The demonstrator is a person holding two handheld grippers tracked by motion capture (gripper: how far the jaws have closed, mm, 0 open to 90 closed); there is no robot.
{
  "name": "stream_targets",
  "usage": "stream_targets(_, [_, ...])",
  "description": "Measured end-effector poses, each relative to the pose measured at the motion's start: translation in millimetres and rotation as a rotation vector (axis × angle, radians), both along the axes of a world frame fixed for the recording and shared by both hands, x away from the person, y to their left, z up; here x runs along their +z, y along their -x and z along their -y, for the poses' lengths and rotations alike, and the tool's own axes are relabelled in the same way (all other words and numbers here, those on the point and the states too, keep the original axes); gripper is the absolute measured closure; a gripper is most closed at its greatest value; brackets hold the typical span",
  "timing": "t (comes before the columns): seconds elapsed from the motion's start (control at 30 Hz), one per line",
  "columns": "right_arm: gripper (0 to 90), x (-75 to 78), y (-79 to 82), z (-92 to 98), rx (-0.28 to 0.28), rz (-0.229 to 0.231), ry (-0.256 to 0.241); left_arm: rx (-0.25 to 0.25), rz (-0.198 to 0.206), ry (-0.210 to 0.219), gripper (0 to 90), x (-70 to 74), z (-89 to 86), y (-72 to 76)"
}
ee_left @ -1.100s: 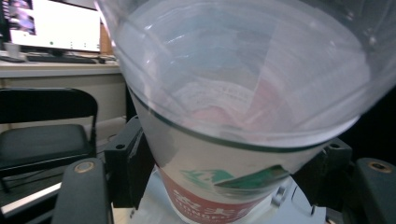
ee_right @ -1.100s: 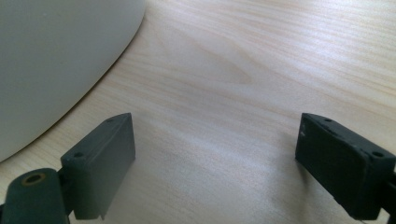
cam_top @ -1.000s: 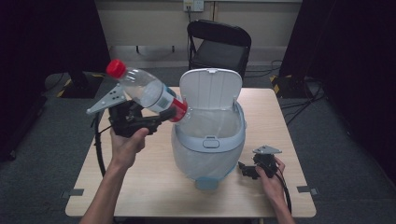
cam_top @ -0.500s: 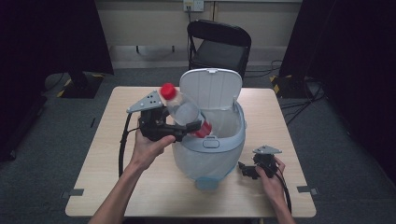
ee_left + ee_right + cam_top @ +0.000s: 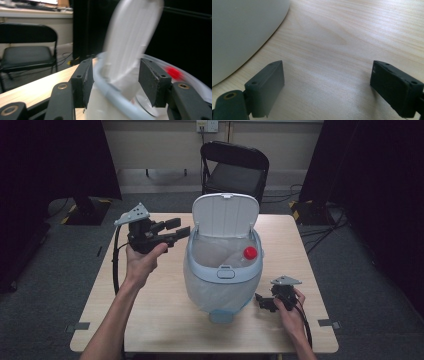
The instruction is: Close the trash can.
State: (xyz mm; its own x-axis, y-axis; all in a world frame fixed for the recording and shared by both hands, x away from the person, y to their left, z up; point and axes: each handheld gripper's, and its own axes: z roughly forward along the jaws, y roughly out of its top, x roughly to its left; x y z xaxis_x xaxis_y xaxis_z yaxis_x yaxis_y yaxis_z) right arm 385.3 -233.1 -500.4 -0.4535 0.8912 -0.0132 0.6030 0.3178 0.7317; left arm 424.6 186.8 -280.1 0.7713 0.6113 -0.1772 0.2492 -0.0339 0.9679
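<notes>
A: Where's the bottle (image 5: 239,257) now?

B: Inside the bin (image 5: 223,275) at the middle of the bench (image 5: 160,320), lying against the liner, its red cap (image 5: 249,252) toward three o'clock and its body running toward nine.

A: And the left tongs (image 5: 176,229)?

B: Spread, gripping nothing, held above the bench at the bin's ten o'clock and aimed at the rim. In the left gripper view the raised lid (image 5: 132,42) is blurred between the jaws.

A: The right tongs (image 5: 263,301)?

B: Also spread and empty, low over the wood at the bin's four o'clock, just beside its wall.

A: Which is nearer the lid?

B: The left, I'd judge; the hinge sits at twelve o'clock, so closing it likely falls to that hand.
</notes>
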Motion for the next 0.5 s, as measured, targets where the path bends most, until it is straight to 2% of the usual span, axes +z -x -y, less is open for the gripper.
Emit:
stream_targets(0.1, [11.0, 0.0, 0.0, 0.0, 0.0, 0.0, 0.0, 0.037, -0.022, 0.025, 46.2, 2.6, -0.4, -16.5])
stream_targets(0.17, [11.0, 0.0, 0.0, 0.0, 0.0, 0.0, 0.0, 0.071, -0.022, 0.003, 46.2, 7.4, 2.8, -26.5])
stream_targets(0.23, [11.0, 0.0, 0.0, 0.0, 0.0, 0.0, 0.0, 0.081, -0.021, 0.008, 44.9, 13.2, 5.6, -36.1])
stream_targets(0.3, [11.0, 0.0, 0.0, 0.0, 0.0, 0.0, 0.0, 0.076, -0.025, 0.014, 42.1, 19.5, 9.0, -43.9])
stream_targets(0.33, [11.0, 0.0, 0.0, 0.0, 0.0, 0.0, 0.0, 0.066, -0.038, 0.037, 40.6, 22.4, 11.6, -46.7])
stream_targets(0.43, [11.0, 0.0, 0.0, 0.0, 0.0, 0.0, 0.0, 0.049, -0.01, 0.064, 39.5, 29.6, 14.6, -48.7])
stream_targets(0.5, [11.0, 0.0, 0.0, 0.0, 0.0, 0.0, 0.0, 0.022, -0.03, 0.093, 39.5, 30.6, 15.4, -49.2])
